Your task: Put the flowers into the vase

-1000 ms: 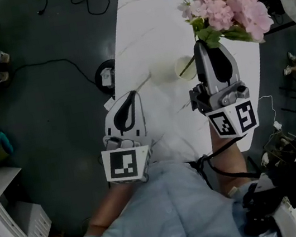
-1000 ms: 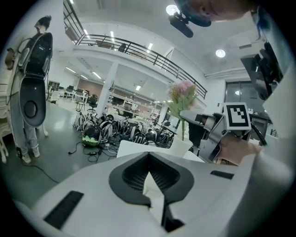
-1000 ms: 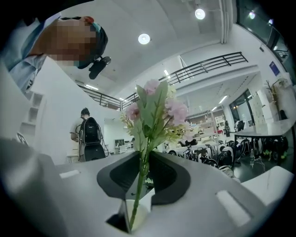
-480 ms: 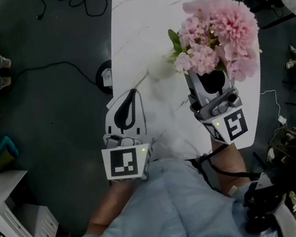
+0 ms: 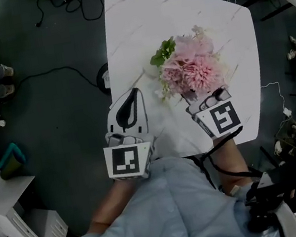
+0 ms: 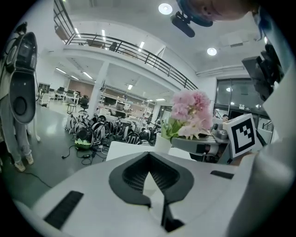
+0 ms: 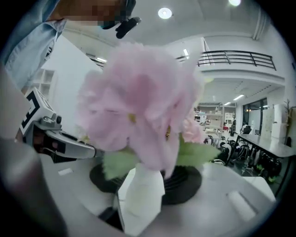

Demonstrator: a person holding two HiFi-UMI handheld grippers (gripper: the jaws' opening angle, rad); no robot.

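At the near edge of the tabletop (image 5: 137, 26), at 8 o'clock from the flowers (image 5: 190, 70), our left gripper (image 5: 131, 94) hovers with its fingers pressed together and empty. The flowers stand in the white vase (image 6: 163, 142) mid-tabletop. At their 5 o'clock our right gripper (image 6: 180, 141) is spreading its fingers, pinching nothing we can see, with leaves and blooms crowding over them. We judge the risk lies in backing out: a finger snagging a leaf could drag the top-heavy bunch and topple the unsteadied vase
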